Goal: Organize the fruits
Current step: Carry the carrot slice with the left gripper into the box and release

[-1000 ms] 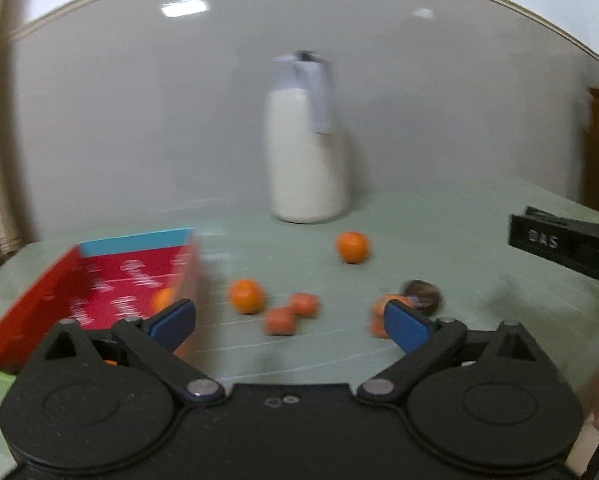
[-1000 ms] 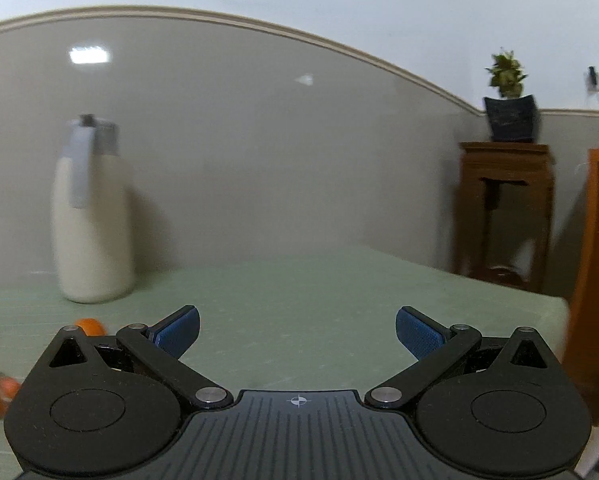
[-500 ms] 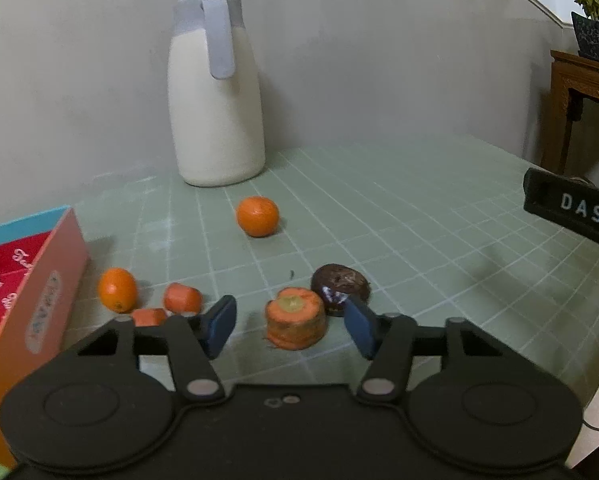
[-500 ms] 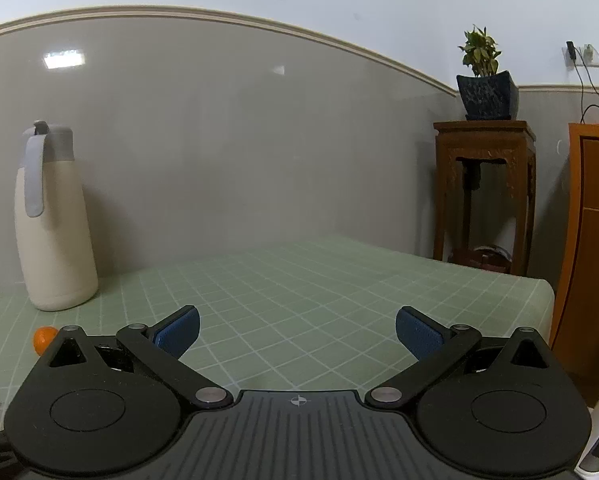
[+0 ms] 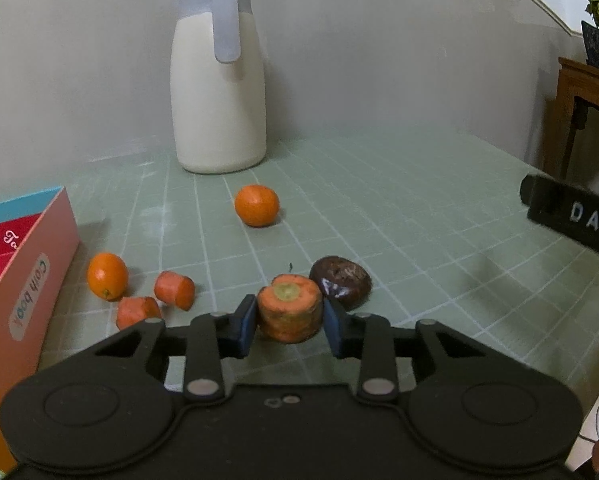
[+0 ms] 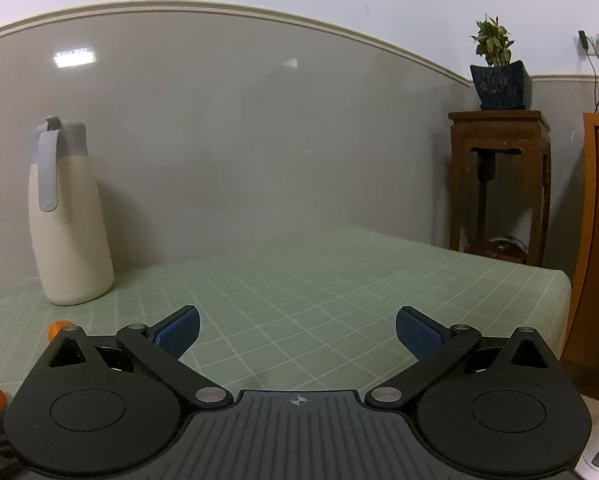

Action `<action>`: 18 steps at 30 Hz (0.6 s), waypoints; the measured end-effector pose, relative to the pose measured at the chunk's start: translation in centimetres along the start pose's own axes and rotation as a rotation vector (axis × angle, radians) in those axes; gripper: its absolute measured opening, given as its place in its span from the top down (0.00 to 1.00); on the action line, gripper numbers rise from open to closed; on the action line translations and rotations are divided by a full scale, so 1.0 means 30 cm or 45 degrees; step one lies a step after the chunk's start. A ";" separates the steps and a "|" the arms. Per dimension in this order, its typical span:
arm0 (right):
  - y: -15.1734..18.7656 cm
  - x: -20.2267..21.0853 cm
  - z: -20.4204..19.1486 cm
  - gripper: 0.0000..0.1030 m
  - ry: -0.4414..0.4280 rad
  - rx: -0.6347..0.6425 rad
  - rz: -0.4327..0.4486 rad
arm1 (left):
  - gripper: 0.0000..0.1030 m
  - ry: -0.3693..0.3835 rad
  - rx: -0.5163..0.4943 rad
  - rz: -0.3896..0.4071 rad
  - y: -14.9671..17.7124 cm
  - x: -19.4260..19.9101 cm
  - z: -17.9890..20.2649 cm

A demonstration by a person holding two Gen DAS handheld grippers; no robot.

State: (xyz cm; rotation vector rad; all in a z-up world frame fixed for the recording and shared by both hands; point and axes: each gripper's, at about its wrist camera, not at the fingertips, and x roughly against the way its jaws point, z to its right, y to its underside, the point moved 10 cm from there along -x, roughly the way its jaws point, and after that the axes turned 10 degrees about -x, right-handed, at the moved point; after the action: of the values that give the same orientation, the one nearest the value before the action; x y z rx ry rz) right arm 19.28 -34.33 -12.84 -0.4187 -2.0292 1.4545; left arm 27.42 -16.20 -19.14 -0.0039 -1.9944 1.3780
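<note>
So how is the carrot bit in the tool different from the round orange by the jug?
The carrot chunk is a cut stub with a flat top and pale core; the round orange is whole and smooth. The carrot chunk sits between the closing left tool's pads; the orange lies alone nearer the jug. Both are orange and rest on the green table.

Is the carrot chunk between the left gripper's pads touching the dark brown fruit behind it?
Cannot tell. In the left wrist view the carrot chunk overlaps the dark fruit, hiding any gap.

open tablecloth (image 5: 419, 216) rightward, box (image 5: 23, 288) blocking left
</note>
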 end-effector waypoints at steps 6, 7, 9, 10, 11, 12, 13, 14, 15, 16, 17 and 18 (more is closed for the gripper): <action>0.014 0.003 -0.027 0.00 -0.029 0.011 -0.011 | 0.75 -0.047 0.012 0.051 -0.019 0.047 -0.037; 0.017 0.005 -0.033 0.00 -0.035 0.011 -0.013 | 0.75 -0.068 0.007 0.065 -0.024 0.059 -0.047; 0.021 0.007 -0.045 0.00 -0.047 0.012 -0.016 | 0.75 -0.127 -0.001 0.097 -0.033 0.089 -0.076; 0.025 0.009 -0.054 0.00 -0.057 0.014 -0.020 | 0.75 -0.155 0.000 0.109 -0.037 0.103 -0.094; 0.029 0.011 -0.062 0.00 -0.066 0.016 -0.025 | 0.75 -0.181 0.008 0.121 -0.039 0.120 -0.114; 0.032 0.014 -0.072 0.00 -0.078 0.019 -0.028 | 0.75 -0.212 0.020 0.134 -0.042 0.139 -0.139; 0.035 0.017 -0.081 0.00 -0.089 0.022 -0.031 | 0.75 -0.247 0.028 0.145 -0.043 0.157 -0.164; 0.039 0.019 -0.092 0.00 -0.103 0.024 -0.035 | 0.75 -0.283 0.037 0.154 -0.044 0.175 -0.190; 0.042 0.021 -0.103 0.00 -0.117 0.026 -0.039 | 0.75 -0.324 0.053 0.162 -0.042 0.196 -0.223; 0.047 0.023 -0.115 0.00 -0.132 0.026 -0.046 | 0.75 -0.354 0.067 0.164 -0.039 0.212 -0.248; 0.053 0.023 -0.126 0.00 -0.150 0.026 -0.057 | 0.75 -0.393 0.087 0.165 -0.033 0.231 -0.283; 0.060 0.024 -0.141 0.00 -0.170 0.028 -0.071 | 0.75 -0.431 0.107 0.164 -0.026 0.248 -0.317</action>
State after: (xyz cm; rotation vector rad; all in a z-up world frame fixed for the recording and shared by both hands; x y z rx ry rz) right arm 21.24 -30.16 -13.39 -0.2601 -2.1096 1.5044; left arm 27.27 -5.95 -12.72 0.1504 -2.2414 1.6318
